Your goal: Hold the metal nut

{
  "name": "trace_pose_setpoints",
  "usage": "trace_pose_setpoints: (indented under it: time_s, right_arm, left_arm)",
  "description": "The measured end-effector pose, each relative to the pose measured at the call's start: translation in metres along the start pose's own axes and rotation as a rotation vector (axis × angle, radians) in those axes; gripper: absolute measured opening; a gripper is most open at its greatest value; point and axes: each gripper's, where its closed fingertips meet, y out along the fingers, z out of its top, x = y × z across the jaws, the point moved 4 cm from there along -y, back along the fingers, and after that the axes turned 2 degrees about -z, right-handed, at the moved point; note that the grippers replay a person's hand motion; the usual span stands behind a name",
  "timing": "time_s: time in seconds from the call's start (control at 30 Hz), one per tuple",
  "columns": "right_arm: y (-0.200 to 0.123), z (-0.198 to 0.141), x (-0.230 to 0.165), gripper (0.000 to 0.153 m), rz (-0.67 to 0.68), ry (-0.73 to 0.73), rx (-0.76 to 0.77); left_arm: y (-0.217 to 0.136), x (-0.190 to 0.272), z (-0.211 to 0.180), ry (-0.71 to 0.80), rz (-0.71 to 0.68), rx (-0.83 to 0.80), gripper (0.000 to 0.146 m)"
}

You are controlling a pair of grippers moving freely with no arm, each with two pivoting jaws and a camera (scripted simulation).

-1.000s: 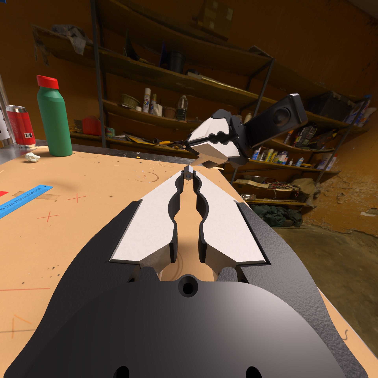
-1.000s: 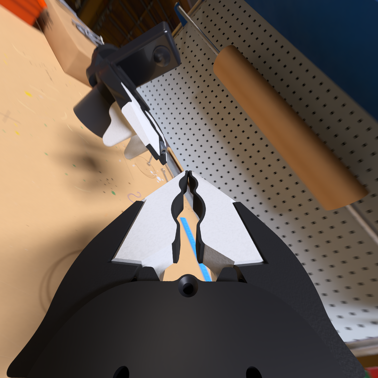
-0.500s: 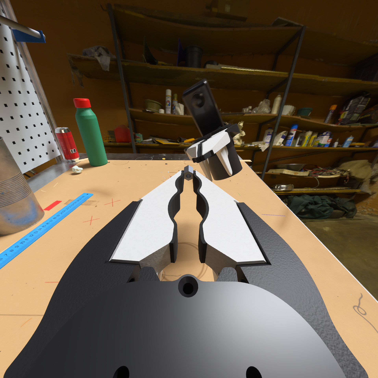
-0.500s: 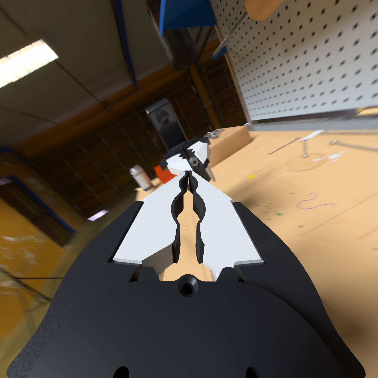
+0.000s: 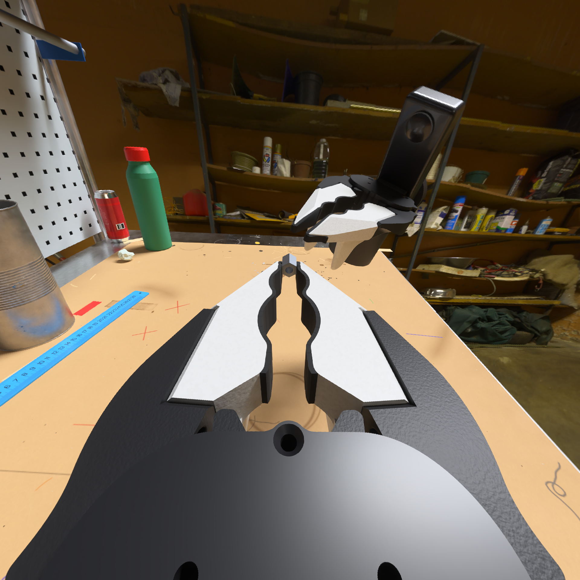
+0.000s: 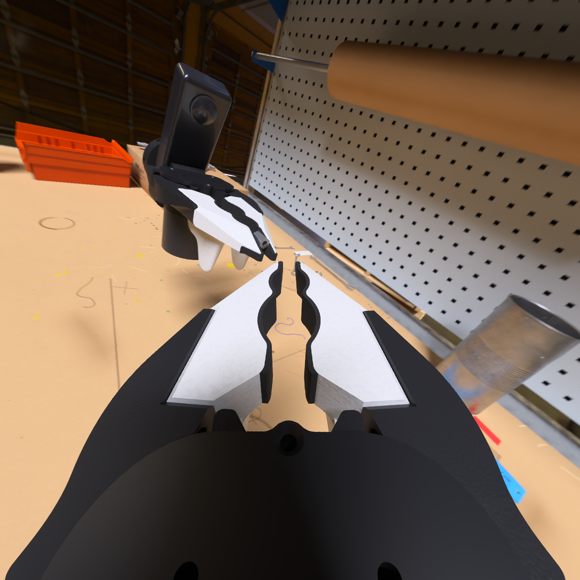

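Observation:
A small grey hex metal nut (image 5: 289,266) is pinched between the tips of my left gripper (image 5: 289,270), which is shut on it and holds it above the tan workbench (image 5: 201,282). In the right wrist view the nut (image 6: 263,241) shows between the left gripper's tips (image 6: 266,249). My right gripper (image 6: 289,266) is empty with its tips a small gap apart, just in front of the left gripper's tips and below them. In the left wrist view the right gripper (image 5: 303,232) hovers just beyond the nut, up and to the right.
A green bottle (image 5: 147,201), a red can (image 5: 111,216), a metal pipe fitting (image 5: 25,282) and a blue ruler (image 5: 69,339) lie on the left by the pegboard (image 6: 408,188). An orange bin (image 6: 72,157) and a cardboard roll (image 6: 455,91) show too. The bench edge (image 5: 470,361) runs along the right.
My right gripper has swung round to face the left gripper's tips, and its tips have parted slightly. My left gripper has turned a little and still holds the nut.

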Motion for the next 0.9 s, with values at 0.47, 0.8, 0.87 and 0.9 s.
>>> trace_pose_setpoints:
  time_s: [0.47,0.8,0.87,0.9]
  right_arm:
    - [-0.0014,0.0000,0.0027,0.000,-0.017,-0.021,0.005]
    - [-0.0019,0.0005,0.0022,0.000,-0.021,-0.050,0.007]
    - [-0.0023,0.0018,0.0014,0.000,-0.021,-0.058,0.009]
    - [-0.0023,0.0019,0.0011,0.000,-0.018,-0.060,0.007]
  left_arm:
    - [0.0026,0.0002,-0.0039,0.003,-0.004,-0.025,0.008]
    - [0.0034,0.0014,-0.0032,0.010,-0.009,-0.030,0.008]
    - [0.0029,0.0011,-0.0033,0.012,-0.006,-0.030,0.008]
    - [0.0027,0.0009,-0.0034,0.014,-0.004,-0.031,0.008]
